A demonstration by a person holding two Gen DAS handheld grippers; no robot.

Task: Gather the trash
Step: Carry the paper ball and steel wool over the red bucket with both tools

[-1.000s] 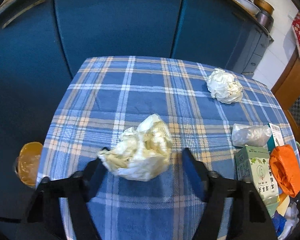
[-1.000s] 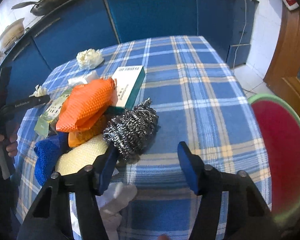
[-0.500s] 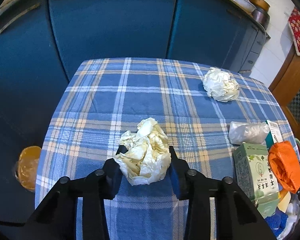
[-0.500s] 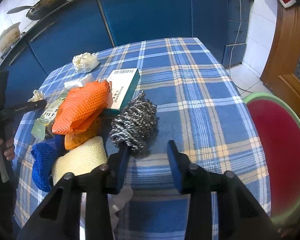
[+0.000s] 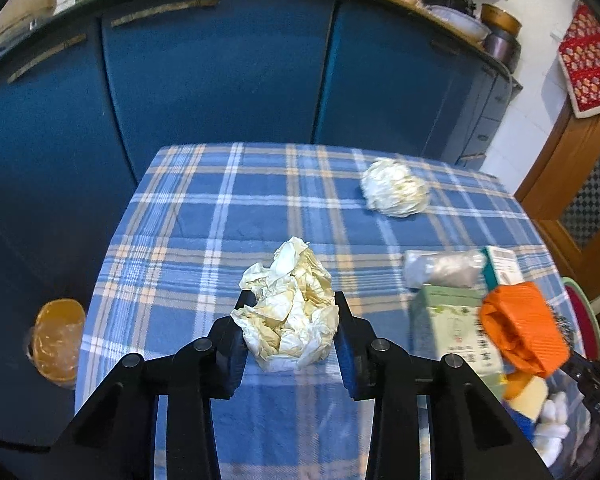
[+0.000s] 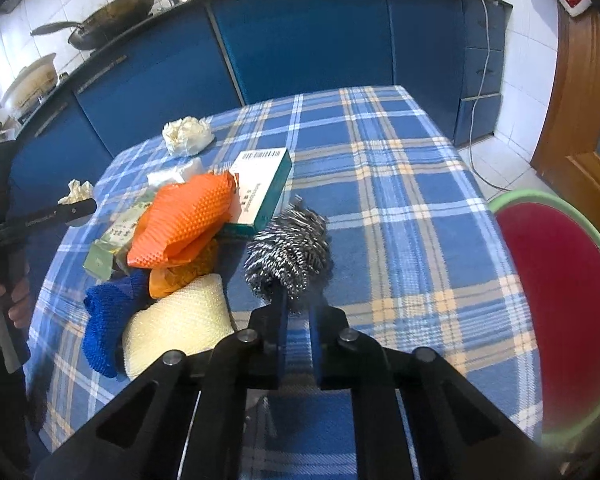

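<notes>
Moved: both grippers went from wide open a second ago to clamped; left view now sits higher, more counter in frame.
Paper wad point(image 5: 290, 312): crumpled cream-white tissue, pinched on both sides by left gripper point(image 5: 289, 320). Sits over the cloth near the table's left edge; can't tell if it's lifted or touching.
Left jaws: closed onto the wad, pads pressed into its flanks, wad bulging above and ahead of them.
Scourer point(image 6: 290, 250): steel-wool ball, grey coils, mid-table just right of the clutter pile.
Right gripper point(image 6: 298, 312): jaws nearly shut, narrow gap, tips pinching the scourer's near edge; most of the ball sticks out ahead.
Second wad point(image 5: 396, 192): same crumpled paper, loose, toward the table's far right corner; well apart from the first.
Pile: orange mesh point(image 6: 188, 220) on top of a green carton point(image 5: 452, 328), teal-edged box point(image 6: 260, 188) beside it, blue cloth point(image 6: 108, 312) and cream sponge point(image 6: 180, 324) at the near side.
Table point(image 6: 400, 200): blue plaid cloth.
Left view only: orange bowl point(image 5: 56, 340) low off the table's left edge.
Right view only: red basin point(image 6: 560, 300) with green rim off the right edge; wok point(image 6: 108, 32) on the counter; hand point(image 6: 4, 300) on the left gripper's handle.
</notes>
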